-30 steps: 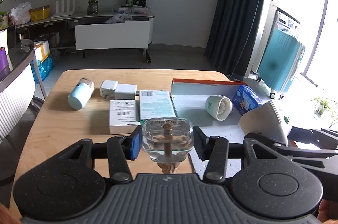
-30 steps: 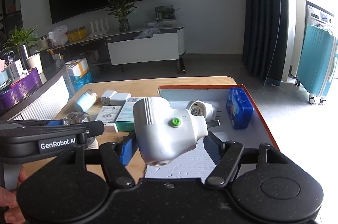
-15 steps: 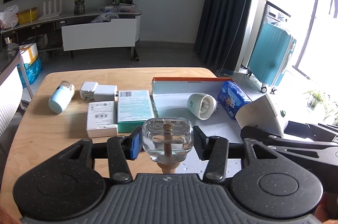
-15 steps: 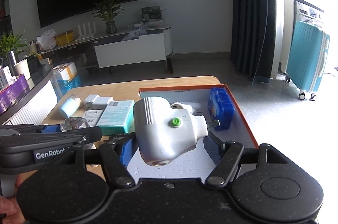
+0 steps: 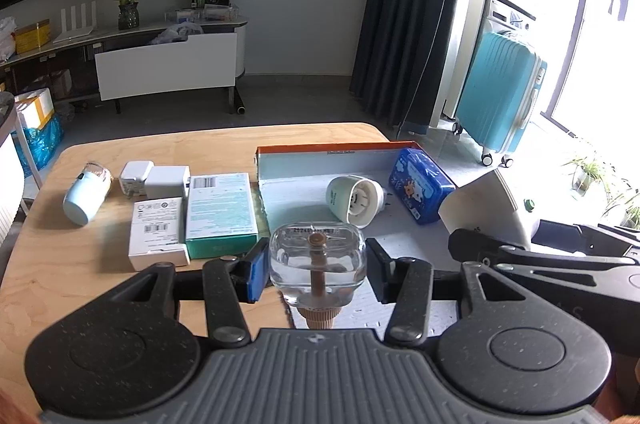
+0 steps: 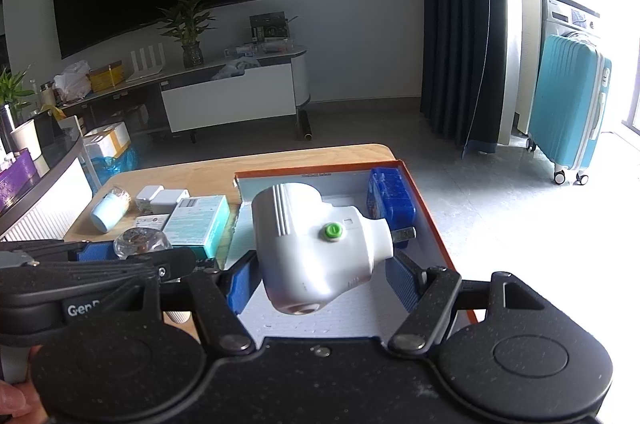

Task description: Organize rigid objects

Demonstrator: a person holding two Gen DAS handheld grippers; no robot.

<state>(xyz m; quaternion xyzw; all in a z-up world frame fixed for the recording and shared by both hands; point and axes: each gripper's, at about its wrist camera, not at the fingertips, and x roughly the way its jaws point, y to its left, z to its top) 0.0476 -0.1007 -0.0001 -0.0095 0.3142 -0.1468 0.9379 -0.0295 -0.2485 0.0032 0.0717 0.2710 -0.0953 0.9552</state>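
Note:
My left gripper is shut on a clear glass bottle with a cork-coloured cap, held above the near edge of the orange-rimmed box. My right gripper is shut on a white plug-in device with a green button, held over the same box. Inside the box lie a white round adapter and a blue tin. The right gripper and its device show at the right of the left wrist view.
On the wooden table left of the box lie a teal box, a white box, two white chargers and a pale blue bottle. A teal suitcase stands beyond the table's right.
Both grippers have drawn back and turned slightly right with their objects still held. The table items have shifted left and farther off in both views.

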